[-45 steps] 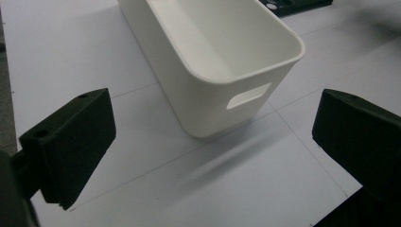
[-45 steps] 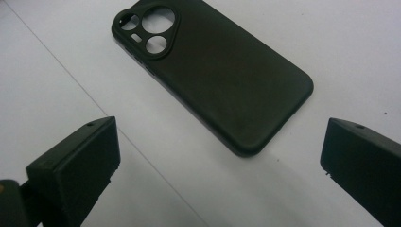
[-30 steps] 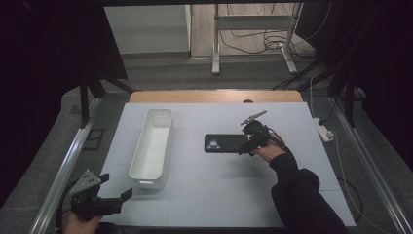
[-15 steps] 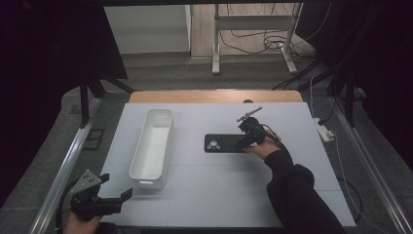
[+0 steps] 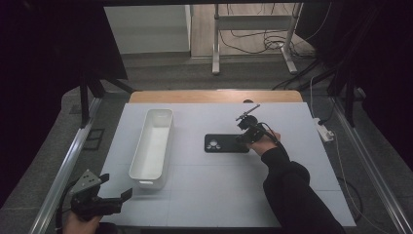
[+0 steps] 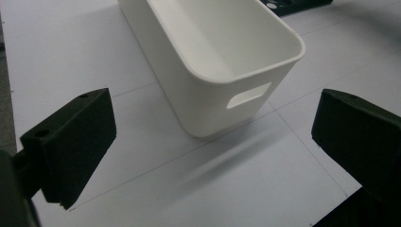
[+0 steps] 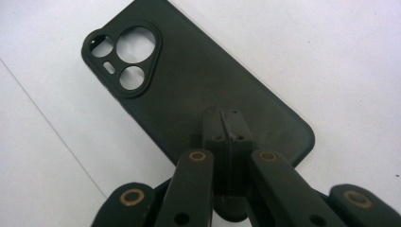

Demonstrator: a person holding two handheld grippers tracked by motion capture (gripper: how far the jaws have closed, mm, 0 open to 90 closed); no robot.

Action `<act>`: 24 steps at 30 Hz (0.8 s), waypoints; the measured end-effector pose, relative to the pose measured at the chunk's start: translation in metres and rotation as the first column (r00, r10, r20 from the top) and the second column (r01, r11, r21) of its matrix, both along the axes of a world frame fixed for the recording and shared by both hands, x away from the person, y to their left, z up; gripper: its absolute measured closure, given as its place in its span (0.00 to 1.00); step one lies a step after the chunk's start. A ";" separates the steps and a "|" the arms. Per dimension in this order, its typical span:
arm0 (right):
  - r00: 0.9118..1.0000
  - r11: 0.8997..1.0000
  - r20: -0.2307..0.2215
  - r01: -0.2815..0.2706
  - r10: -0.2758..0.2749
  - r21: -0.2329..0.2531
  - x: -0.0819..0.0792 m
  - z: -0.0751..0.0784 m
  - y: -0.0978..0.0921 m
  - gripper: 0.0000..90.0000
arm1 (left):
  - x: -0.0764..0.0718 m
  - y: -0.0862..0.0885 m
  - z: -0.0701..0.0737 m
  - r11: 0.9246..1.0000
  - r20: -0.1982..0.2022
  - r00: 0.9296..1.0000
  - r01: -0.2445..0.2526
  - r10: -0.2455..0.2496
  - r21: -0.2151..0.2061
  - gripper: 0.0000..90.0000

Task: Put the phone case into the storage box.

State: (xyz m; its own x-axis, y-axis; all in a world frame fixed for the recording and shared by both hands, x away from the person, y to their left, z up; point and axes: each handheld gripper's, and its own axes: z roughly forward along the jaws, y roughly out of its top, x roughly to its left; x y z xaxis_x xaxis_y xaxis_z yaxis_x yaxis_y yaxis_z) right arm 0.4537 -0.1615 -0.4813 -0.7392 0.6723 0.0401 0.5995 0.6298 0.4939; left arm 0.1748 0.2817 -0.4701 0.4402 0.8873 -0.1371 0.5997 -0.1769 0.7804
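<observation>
A black phone case [image 5: 221, 144] lies flat on the white table, right of centre, with its camera cut-outs toward the left. My right gripper [image 5: 245, 138] is at the case's right end. In the right gripper view its jaws are pressed together, shut, with the tips resting over the near end of the case [image 7: 189, 80] and nothing between them [image 7: 222, 124]. My left gripper [image 5: 116, 199] hovers open at the table's front left corner. It faces the near end of a long white bin [image 6: 222, 56], whose handle slot shows between the wide-apart jaws [image 6: 215, 142].
The empty white bin [image 5: 152, 146] runs front to back, left of centre. A wooden strip [image 5: 214, 96] edges the table's far side. A white power strip [image 5: 323, 129] lies off the right edge. Metal rails [image 5: 68, 165] flank the table.
The right gripper has shifted slightly left, onto the right end of the phone case. The left gripper has stayed put.
</observation>
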 end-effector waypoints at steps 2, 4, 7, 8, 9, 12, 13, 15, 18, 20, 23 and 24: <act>1.000 1.000 0.002 0.006 -0.006 0.001 0.003 -0.001 0.000 0.99 | 0.000 0.000 0.000 1.000 0.000 1.000 0.000 0.000 0.000 0.02; 1.000 1.000 0.006 0.011 -0.011 -0.003 0.006 -0.002 0.001 0.99 | 0.000 0.000 0.000 1.000 0.001 1.000 0.000 0.000 0.002 0.02; 1.000 1.000 0.005 0.019 -0.019 0.004 0.012 -0.003 0.001 0.99 | 0.000 0.000 0.000 1.000 -0.001 1.000 0.000 0.000 0.000 0.02; 1.000 1.000 0.007 0.023 -0.023 -0.003 0.014 -0.003 0.002 0.99 | 0.000 0.000 0.000 1.000 -0.001 1.000 0.000 0.000 0.000 0.02; 1.000 1.000 0.012 0.026 -0.026 -0.007 0.015 -0.003 0.002 0.99 | 0.000 0.000 0.000 1.000 -0.001 1.000 -0.001 0.001 -0.001 0.02; 0.999 0.999 0.016 0.032 -0.032 -0.006 0.020 -0.004 0.002 0.99 | 0.000 0.000 0.000 1.000 -0.002 1.000 -0.001 0.001 -0.002 0.02; 0.999 0.999 0.018 0.035 -0.035 -0.011 0.021 -0.004 0.002 0.99 | 0.000 0.000 0.000 1.000 -0.002 1.000 -0.001 0.001 -0.001 0.02; 0.999 0.999 0.025 0.040 -0.040 -0.019 0.025 -0.004 0.002 0.99 | 0.000 0.001 0.000 1.000 -0.002 1.000 -0.002 0.002 -0.003 0.02; 0.998 0.998 0.030 0.051 -0.050 -0.022 0.030 -0.006 0.001 0.99 | 0.000 0.001 0.000 1.000 -0.003 1.000 -0.002 0.002 -0.003 0.02; 0.998 0.998 0.032 0.056 -0.055 -0.029 0.031 -0.006 0.001 0.99 | 0.000 0.001 0.000 1.000 -0.003 1.000 -0.002 0.002 -0.003 0.02; 0.997 0.997 0.035 0.073 -0.072 -0.023 0.035 -0.006 -0.001 0.99 | 0.000 0.001 0.000 1.000 -0.003 1.000 -0.002 0.002 -0.002 0.02; 0.997 0.997 0.035 0.073 -0.072 -0.024 0.036 -0.007 -0.002 0.99 | 0.000 0.001 0.000 1.000 -0.003 1.000 -0.002 0.002 -0.002 0.02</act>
State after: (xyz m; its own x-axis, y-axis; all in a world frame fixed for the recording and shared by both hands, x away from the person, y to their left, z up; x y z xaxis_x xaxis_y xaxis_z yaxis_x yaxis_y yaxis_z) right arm 0.4894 -0.1631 -0.4881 -0.6893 0.7245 -0.0017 0.6273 0.5979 0.4990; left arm 0.1751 0.2822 -0.4701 0.4381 0.8879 -0.1404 0.6023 -0.1740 0.7791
